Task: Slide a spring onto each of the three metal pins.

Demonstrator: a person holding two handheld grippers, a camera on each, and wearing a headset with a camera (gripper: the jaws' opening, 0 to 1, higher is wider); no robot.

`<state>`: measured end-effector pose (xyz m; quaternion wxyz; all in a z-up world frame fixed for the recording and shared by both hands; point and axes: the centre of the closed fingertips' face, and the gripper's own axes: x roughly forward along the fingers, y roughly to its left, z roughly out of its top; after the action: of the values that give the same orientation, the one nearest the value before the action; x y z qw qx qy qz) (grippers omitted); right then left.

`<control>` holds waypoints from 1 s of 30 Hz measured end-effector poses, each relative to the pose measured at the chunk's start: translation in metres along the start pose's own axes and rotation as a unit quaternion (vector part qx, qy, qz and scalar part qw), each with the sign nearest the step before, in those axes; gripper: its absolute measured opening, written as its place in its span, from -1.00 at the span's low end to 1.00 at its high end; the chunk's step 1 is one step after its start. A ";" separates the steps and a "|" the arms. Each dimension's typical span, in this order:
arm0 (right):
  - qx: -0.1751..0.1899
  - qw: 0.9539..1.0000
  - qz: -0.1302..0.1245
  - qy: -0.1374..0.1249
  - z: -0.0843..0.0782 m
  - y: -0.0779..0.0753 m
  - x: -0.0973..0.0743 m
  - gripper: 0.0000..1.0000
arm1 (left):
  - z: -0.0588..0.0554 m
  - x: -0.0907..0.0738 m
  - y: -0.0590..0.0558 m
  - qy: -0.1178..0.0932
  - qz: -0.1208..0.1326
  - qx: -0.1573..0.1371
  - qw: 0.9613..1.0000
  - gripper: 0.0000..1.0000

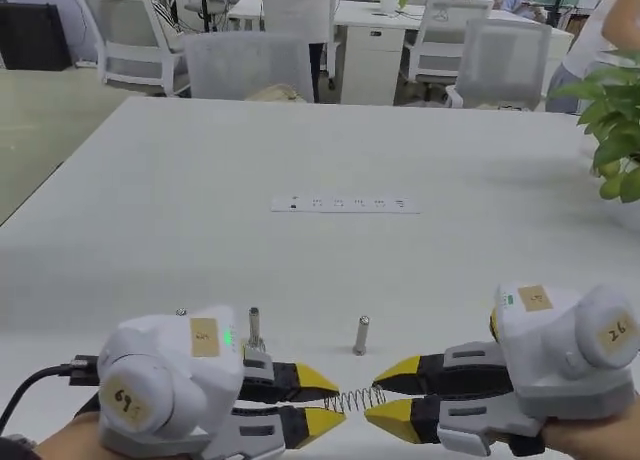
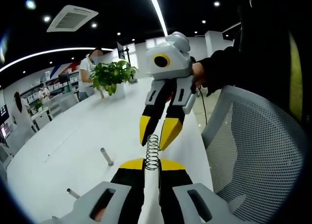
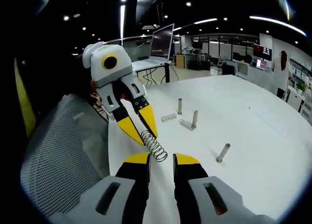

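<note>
A spring [image 1: 355,400] hangs level near the front edge of the table [image 1: 300,150]. Your left gripper [image 1: 340,400] pinches one end; your right gripper [image 1: 370,398] stands parted around the other. All three pins [image 3: 195,119] look bare, with two spare springs [image 3: 169,117] beside them: no pin is done yet.

Three metal pins: a far pin [image 3: 179,106], a middle pin [image 3: 194,119] and a near pin [image 3: 223,152]. Probably three springs, though two are small and faint: a held spring [image 3: 154,146], a loose spring [image 3: 168,117] and a second loose spring [image 3: 185,124]. Two grippers — left gripper [image 1: 338,402], right gripper [image 1: 373,398].
</note>
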<state>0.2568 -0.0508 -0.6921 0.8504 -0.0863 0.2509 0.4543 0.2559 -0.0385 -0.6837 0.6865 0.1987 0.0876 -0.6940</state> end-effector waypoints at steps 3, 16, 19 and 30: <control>0.001 1.000 0.004 0.002 -0.001 0.001 0.000 -0.72 | 0.000 0.000 -0.001 0.000 -0.002 0.002 1.000 -0.96; -0.008 1.000 0.016 0.005 0.005 0.007 -0.002 -0.81 | 0.000 0.000 -0.002 -0.001 -0.003 0.001 1.000 -0.96; -0.011 1.000 0.017 0.004 0.008 0.008 -0.003 -0.82 | 0.000 0.000 -0.001 -0.001 -0.002 0.001 1.000 -0.96; -0.031 0.999 0.023 0.004 0.025 0.014 -0.003 -0.80 | -0.002 0.000 -0.001 0.001 0.001 -0.002 1.000 -0.97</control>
<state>0.2529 -0.0357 -0.6677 0.8356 -0.1082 0.2420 0.4812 0.2554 -0.0378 -0.6853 0.6874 0.1981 0.0889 -0.6931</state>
